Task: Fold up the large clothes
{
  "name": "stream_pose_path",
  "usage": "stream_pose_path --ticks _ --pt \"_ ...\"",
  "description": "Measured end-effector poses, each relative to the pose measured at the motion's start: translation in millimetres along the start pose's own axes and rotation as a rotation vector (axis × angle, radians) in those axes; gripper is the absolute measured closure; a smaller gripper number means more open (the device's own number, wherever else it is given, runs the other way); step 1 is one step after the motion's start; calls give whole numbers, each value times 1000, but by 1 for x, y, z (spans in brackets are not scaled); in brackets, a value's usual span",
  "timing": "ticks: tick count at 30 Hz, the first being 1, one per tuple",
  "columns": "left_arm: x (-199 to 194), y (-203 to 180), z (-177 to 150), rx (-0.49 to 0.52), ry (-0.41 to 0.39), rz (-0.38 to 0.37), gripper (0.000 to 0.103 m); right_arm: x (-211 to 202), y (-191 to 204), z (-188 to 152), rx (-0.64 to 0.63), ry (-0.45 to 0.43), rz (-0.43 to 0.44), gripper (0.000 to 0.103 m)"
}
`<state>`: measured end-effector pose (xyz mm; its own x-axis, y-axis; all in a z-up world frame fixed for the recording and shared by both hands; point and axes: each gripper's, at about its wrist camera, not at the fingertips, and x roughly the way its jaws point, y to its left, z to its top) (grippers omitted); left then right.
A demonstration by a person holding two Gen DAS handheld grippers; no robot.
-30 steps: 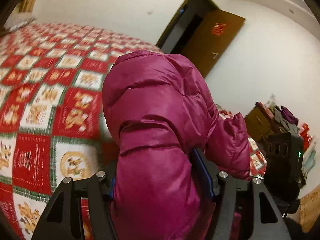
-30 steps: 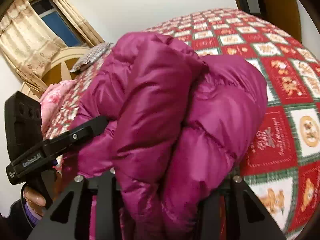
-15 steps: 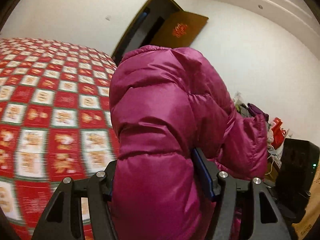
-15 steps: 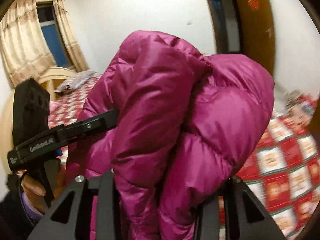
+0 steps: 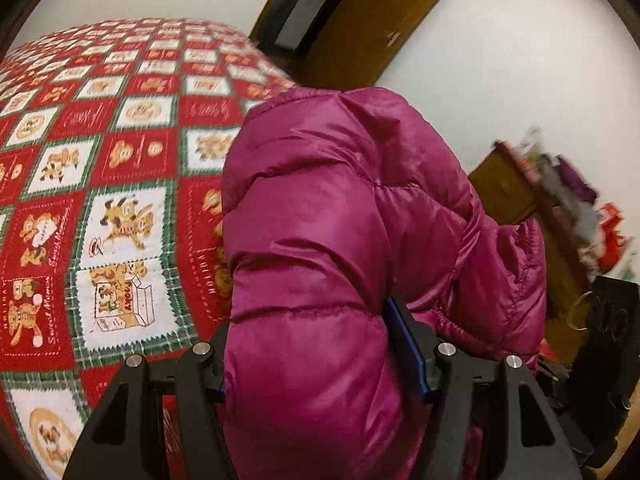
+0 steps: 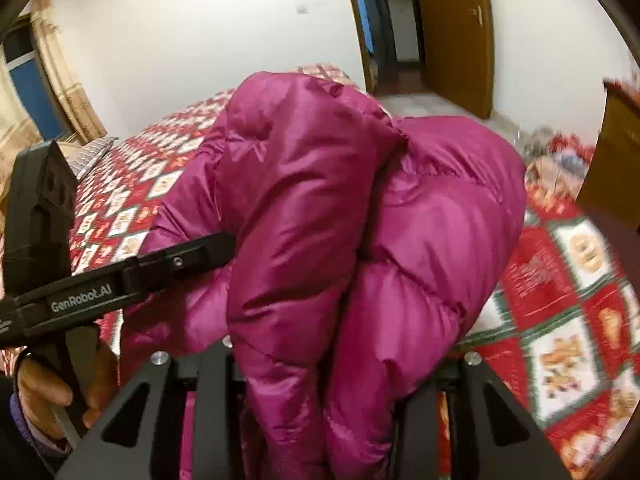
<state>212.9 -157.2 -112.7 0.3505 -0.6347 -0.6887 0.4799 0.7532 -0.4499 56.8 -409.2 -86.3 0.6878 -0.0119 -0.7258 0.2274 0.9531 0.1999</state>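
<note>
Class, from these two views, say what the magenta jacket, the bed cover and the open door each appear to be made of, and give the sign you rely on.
Magenta jacket: likely nylon or polyester shell with puffy filling; glossy sheen and stitched, bulging channels.
Bed cover: matte printed cloth, probably cotton; flat red, white and green cartoon squares, no shine.
Door: seemingly wood or wood veneer; smooth brown surface, grain too blurred to confirm.

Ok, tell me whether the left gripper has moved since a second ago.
Yes. Still shut on the magenta puffer jacket, the left gripper has swung: the doorway sits left of its earlier place.
</note>
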Motion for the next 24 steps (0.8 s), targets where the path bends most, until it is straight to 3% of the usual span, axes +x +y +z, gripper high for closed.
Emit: stream_pose_path --ticks 2,5,8,12,15,20,24 --pt "6 -1 -6 -4 8 36 37 15 -1 0 16 9 -4 64" --pt "15 5 -6 -34 24 77 26 20 -20 3 101 21 14 45" --pt "17 -1 -9 -2 19 132 17 -10 -40 -6 191 10 41 33" --pt "21 -12 -12 64 -2 243 11 -71 -46 1 237 -143 -61 32" --pt "23 -21 -16 91 -7 305 11 -92 -28 11 214 -223 -144 30" --pt "23 -33 -17 189 -38 408 10 -50 -6 29 137 -155 -133 32" --pt "25 -37 -19 211 -38 429 10 -3 -24 20 160 -42 -192 57"
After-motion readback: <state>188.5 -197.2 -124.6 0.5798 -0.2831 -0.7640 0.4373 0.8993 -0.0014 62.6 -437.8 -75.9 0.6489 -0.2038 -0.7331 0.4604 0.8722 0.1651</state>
